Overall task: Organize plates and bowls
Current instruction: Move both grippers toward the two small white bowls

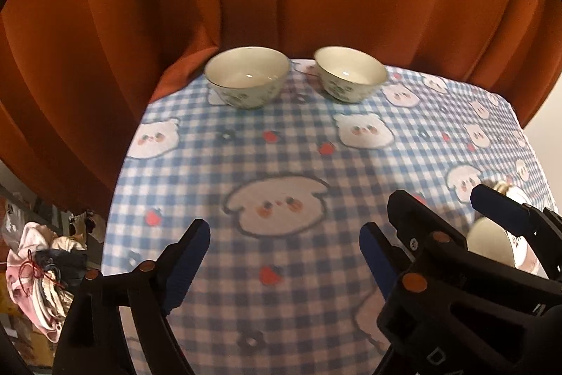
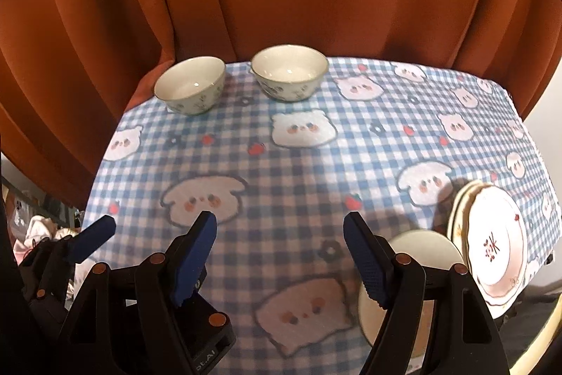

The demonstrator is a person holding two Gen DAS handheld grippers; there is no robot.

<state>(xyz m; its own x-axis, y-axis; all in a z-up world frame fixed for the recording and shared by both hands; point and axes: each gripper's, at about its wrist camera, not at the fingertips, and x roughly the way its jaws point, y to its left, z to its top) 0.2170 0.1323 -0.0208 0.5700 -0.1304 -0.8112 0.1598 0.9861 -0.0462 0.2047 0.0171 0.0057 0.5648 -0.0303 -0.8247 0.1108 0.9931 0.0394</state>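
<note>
Both claws, left gripper [image 1: 282, 255] and right gripper [image 2: 281, 255], hang released and empty over the tablecloth [image 2: 298, 171]; plates [image 2: 491, 245] stacked right, two bowls [image 2: 191, 88] [image 2: 289, 72] unstacked at the far edge.

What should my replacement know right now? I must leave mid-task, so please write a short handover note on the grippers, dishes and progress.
Left gripper: open, empty. Right gripper: open, empty.
Two patterned bowls stand apart, upright, at the far edge of the checked tablecloth.
Stacked plates lie near right; a plain bowl sits beside them, partly hidden.
Done: plates look stacked.
Left: the far bowls are not yet gathered; probably nest them.
</note>
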